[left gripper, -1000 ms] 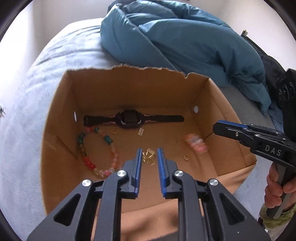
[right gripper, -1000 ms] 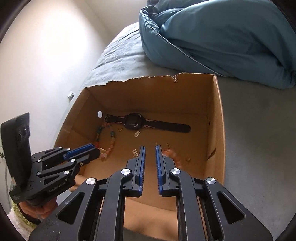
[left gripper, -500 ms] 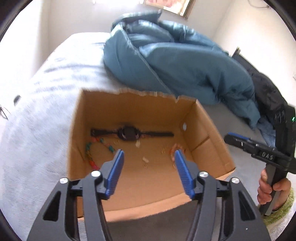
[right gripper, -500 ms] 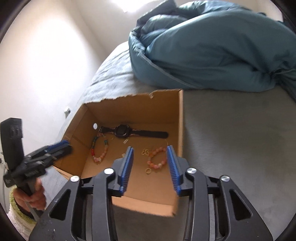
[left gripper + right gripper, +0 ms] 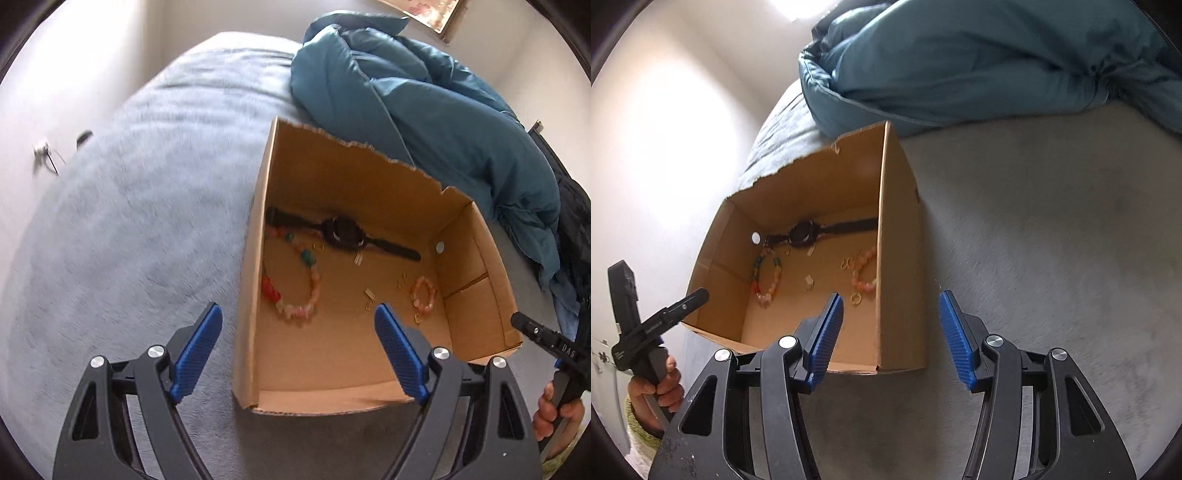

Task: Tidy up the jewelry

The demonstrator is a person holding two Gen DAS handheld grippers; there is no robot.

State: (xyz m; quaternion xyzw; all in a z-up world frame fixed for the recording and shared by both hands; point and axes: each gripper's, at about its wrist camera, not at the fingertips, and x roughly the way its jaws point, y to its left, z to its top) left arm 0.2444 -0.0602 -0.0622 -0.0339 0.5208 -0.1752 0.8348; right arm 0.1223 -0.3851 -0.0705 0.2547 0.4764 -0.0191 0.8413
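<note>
- Straddling the near left corner of the cardboard box [image 5: 255, 258], the left gripper [image 5: 299, 354] has just been opening; its blue pads stand wide apart with only the box wall and grey bedding [image 5: 129, 221] between them, pinching nothing.
- Jaws of the right gripper [image 5: 892, 334] have likewise just been opening and stand spread across the box's right wall, gripping nothing.
- On the box floor a black wristwatch [image 5: 341, 236] lies flat near the far wall; in the right view its strap end is hidden behind the wall.
- A multicoloured bead bracelet [image 5: 295, 280] lies by the left wall, partly cut off by that wall in the left view.
- A smaller pink bead bracelet [image 5: 423, 295] sits near the right wall.
- Several tiny gold pieces [image 5: 368, 297], perhaps earrings or rings, are scattered between the bracelets; too small and blurred to identify.
- A teal duvet [image 5: 424, 110] is heaped just behind the box, touching its torn far edge.
- Each view catches the other gripper only at the frame's edge, with fingers of a hand [image 5: 653, 391] wrapped on its handle and a knitted cuff partly cut off.
</note>
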